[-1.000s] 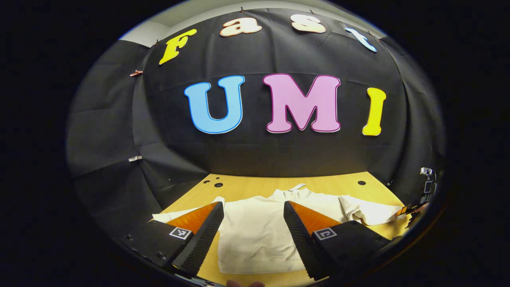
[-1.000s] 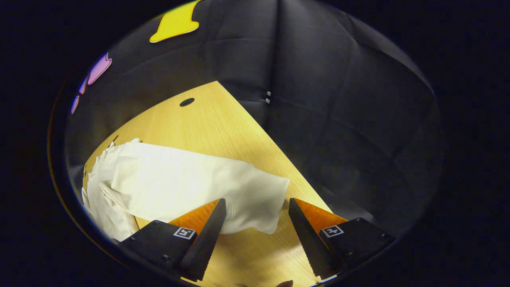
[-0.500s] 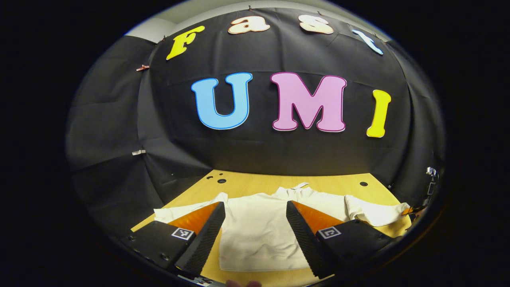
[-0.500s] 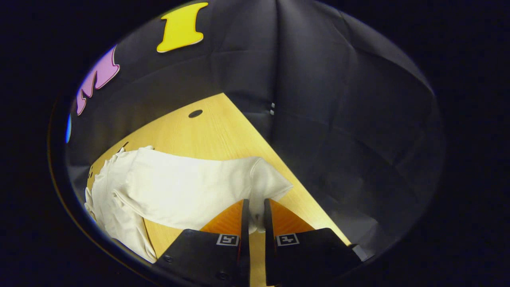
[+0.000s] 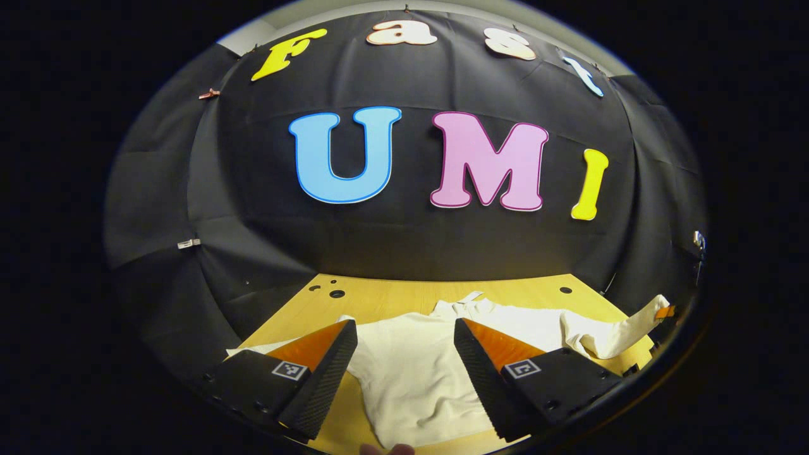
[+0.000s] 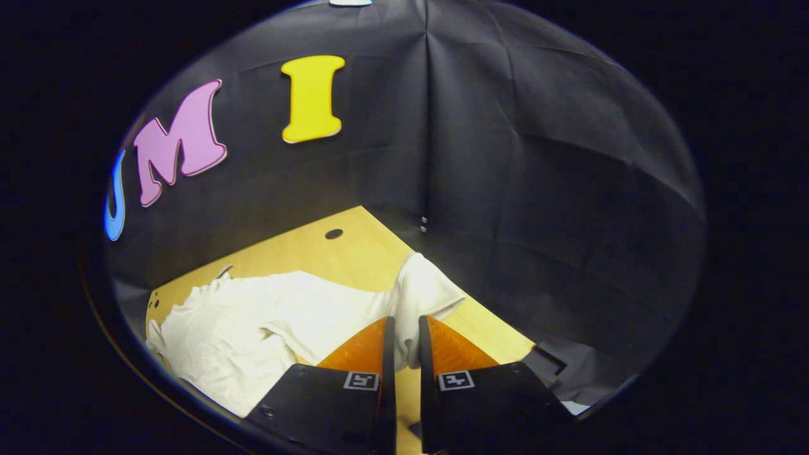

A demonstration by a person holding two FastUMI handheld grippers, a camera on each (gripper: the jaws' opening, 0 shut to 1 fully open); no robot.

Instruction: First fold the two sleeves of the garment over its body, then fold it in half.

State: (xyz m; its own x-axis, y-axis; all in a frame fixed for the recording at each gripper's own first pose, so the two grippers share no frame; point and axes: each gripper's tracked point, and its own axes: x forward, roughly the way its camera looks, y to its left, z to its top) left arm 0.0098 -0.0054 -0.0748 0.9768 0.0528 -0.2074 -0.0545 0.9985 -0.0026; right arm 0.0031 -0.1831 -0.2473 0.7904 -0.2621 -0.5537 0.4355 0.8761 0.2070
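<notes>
Pinching the sleeve [image 6: 420, 297] end clear of the desk [image 6: 354, 249], the right gripper [image 6: 404, 354] readies it for folding over the shirt [image 5: 411, 366] body; the left gripper [image 5: 404, 363] hovers spread above the shirt.

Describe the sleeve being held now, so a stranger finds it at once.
On the wooden table lies a cream garment. Its sleeve near the table's right corner is lifted, pinched between the right gripper fingers, whereas the other sleeve lies flat.
</notes>
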